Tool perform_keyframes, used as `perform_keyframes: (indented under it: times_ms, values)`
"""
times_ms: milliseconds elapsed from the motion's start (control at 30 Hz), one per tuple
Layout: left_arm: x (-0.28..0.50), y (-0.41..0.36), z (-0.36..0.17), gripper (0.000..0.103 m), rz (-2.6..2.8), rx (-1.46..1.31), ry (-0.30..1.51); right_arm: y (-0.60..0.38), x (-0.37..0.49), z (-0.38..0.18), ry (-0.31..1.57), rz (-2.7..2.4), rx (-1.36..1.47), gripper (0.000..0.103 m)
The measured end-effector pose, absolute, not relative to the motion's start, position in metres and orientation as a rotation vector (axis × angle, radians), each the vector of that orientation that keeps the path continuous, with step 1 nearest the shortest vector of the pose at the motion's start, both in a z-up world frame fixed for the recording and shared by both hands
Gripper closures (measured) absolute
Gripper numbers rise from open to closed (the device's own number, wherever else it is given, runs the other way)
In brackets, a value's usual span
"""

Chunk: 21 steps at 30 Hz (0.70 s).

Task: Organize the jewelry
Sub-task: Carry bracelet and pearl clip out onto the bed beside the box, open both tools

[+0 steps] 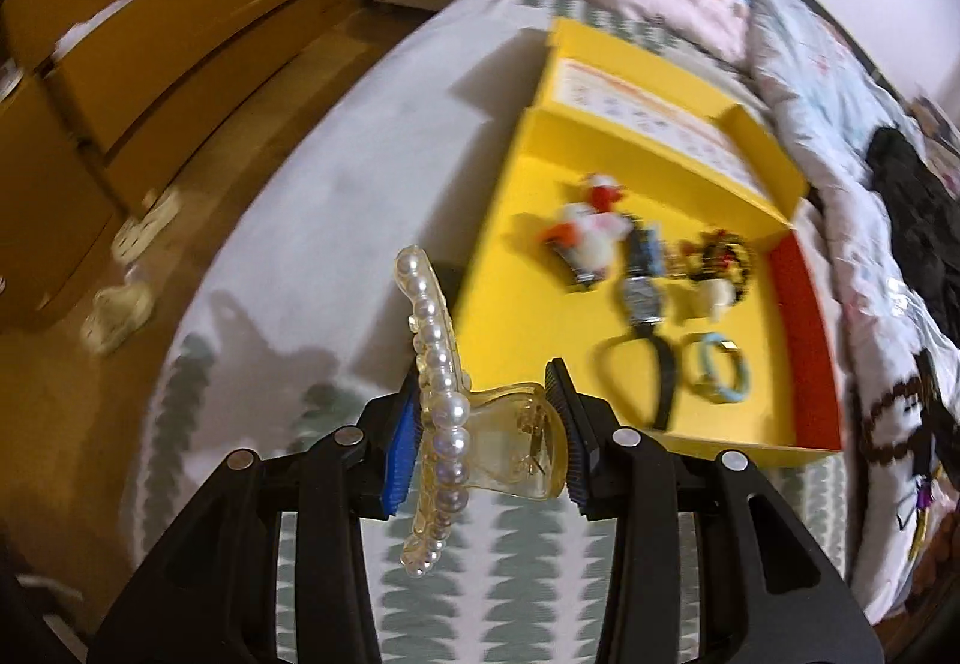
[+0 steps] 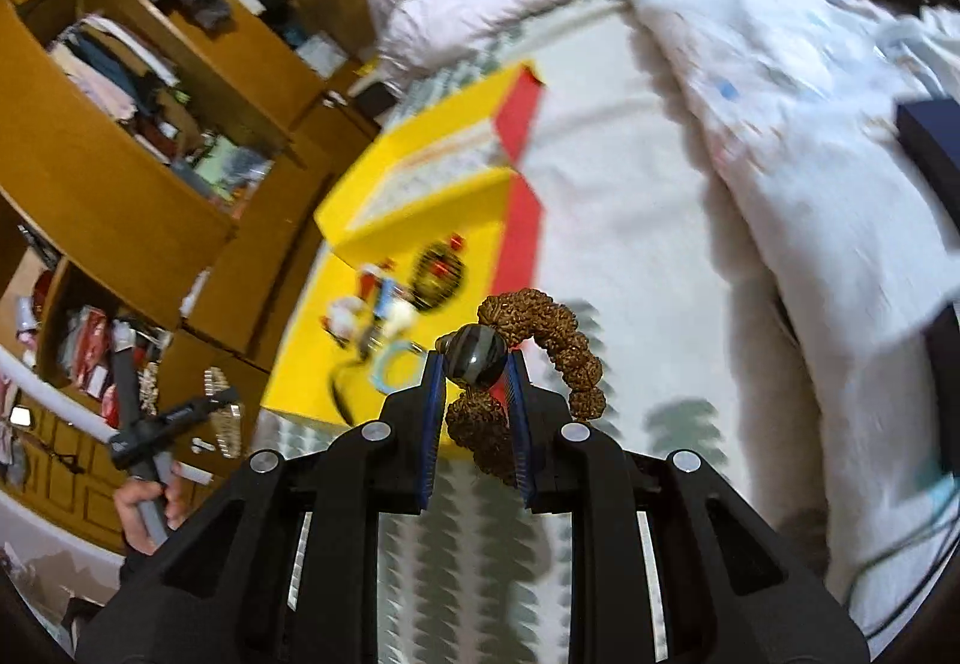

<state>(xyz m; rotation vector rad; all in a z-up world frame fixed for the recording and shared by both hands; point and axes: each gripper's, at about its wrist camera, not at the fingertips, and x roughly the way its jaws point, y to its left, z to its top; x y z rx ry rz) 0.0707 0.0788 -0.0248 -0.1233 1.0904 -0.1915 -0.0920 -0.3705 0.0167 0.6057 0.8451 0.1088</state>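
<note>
Two grippers loaded, your left gripper clamped on a pearl hair clip, your right gripper pinching a brown bead bracelet, both over the bed near the yellow box holding a watch and a blue ring.

Bedroom: bed, quilt, wardrobe

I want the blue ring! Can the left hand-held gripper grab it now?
Probably not: the left hand-held gripper already clamps a clear pearl-trimmed hair claw. The small light-blue ring lies uncovered in the yellow box.
</note>
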Motion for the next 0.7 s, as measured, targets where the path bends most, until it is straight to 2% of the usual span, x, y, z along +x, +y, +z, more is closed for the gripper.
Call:
perform_keyframes:
  times_ms: [267,700]
  values:
    - [0.077,0.114,-0.064,0.063,-0.090,-0.170,1.171,-0.393,-0.100,-0.012,0.890,0.027,0.620,0.082]
    - [0.095,0.118,-0.105,0.063,-0.046,-0.151,1.244,-0.372,-0.049,-0.067,1.033,0.004,0.574,0.082]
